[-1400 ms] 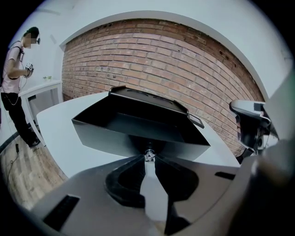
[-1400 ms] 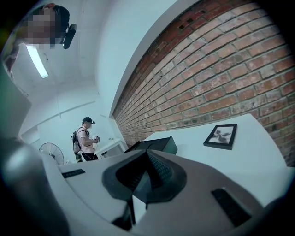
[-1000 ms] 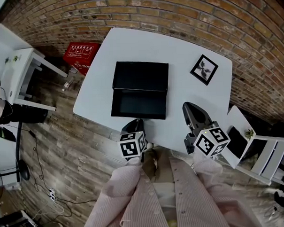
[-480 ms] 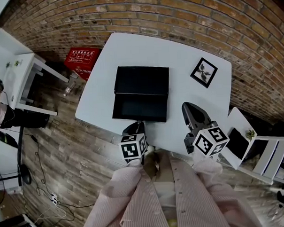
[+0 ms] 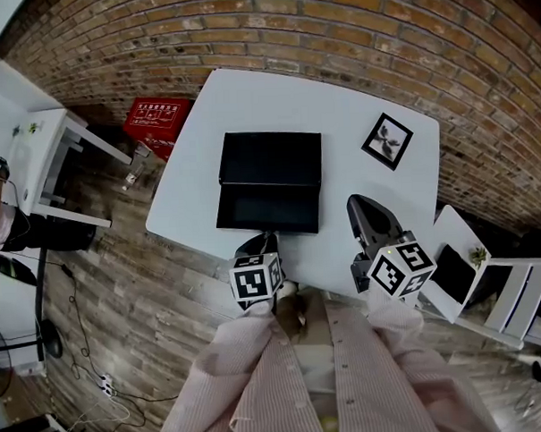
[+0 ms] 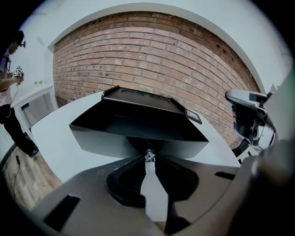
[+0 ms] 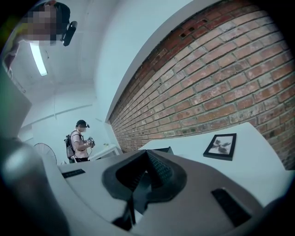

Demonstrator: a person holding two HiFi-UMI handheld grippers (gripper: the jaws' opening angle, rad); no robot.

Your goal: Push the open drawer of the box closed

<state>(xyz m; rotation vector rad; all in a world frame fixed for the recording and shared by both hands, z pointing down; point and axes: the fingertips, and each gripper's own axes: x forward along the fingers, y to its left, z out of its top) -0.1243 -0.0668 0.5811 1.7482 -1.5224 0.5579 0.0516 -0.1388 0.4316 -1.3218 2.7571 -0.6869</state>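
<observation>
Presently I hold the left gripper point(image 5: 266, 235) pinched on the knob point(image 6: 148, 156) of the open drawer point(image 5: 268, 207), which projects from the black box point(image 5: 270, 155) on the desk point(image 5: 355, 99), positioned for pushing; the right gripper point(image 7: 146, 156), pressed together, waits clear.

Soft even indoor light, ceiling strip lamp point(image 7: 38, 57) glaring far left, white worktop point(image 5: 274, 94) bright, drawer point(image 6: 138, 124) shadowed inside, brick wall point(image 5: 334, 29) bowed by fisheye, corners black.

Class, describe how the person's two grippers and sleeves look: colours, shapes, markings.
The left gripper and right gripper each have dark, pointed jaws with ribbed pads on a grey body, topped by a white cube bearing black square markers. The sleeves are pale pink with fine stripes. No cables show.
</observation>
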